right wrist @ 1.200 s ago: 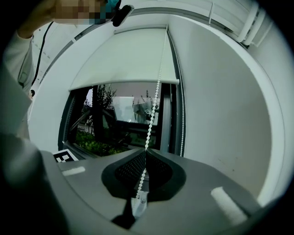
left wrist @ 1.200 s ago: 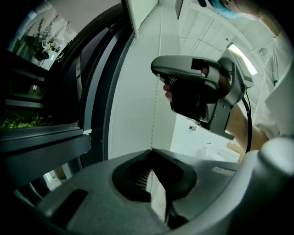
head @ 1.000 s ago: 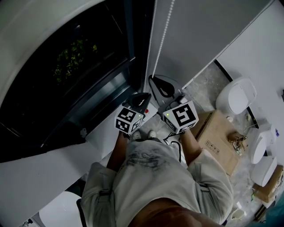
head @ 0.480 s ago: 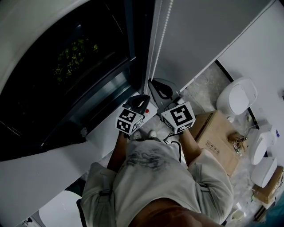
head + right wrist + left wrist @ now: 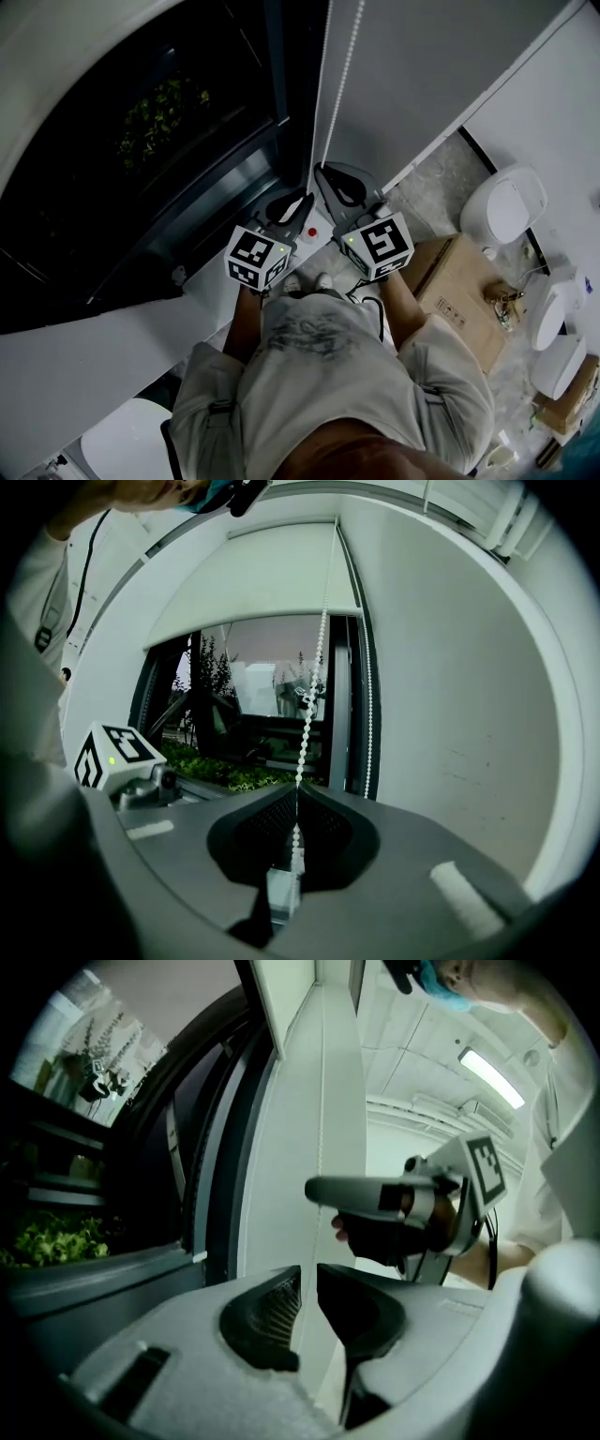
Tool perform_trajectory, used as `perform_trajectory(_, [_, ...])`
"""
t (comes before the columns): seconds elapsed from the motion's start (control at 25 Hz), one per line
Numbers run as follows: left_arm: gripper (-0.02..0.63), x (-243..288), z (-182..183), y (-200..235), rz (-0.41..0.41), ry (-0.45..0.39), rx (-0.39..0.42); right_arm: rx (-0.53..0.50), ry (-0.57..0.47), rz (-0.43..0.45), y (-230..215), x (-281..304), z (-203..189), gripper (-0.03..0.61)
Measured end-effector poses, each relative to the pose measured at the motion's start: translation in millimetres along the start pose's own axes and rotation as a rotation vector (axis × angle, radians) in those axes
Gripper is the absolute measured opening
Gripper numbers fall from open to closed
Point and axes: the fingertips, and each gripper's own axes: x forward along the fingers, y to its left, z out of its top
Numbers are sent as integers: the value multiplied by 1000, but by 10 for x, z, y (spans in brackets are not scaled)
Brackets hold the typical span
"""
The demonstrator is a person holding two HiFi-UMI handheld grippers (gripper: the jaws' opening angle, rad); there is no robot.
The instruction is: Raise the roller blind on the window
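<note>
- Right gripper view: right gripper jaws are pinching shut on the chain. The blind is covering the upper window, with the lower glass showing.
- Left gripper jaws are sitting slightly apart, with a chain strand running between them, not pinched.
- Risks: beads slipping through the right jaws on a hard pull; pulling the wrong strand and lowering the blind; left jaws closing off-line and missing the strand.
- Hard to make out: which strand each gripper is on. The chain's bottom loop is hiding behind the grippers.
</note>
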Motion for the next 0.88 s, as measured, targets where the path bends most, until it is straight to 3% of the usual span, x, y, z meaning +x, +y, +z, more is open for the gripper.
perform_trajectory(0.44, [83, -284, 1437, -160, -20, -253, 189, -12, -9, 19, 74, 31, 48, 11])
perform_trajectory(0.88, [79, -259, 2276, -232, -19, -392, 290, -28, 1, 25, 141, 64, 38, 11])
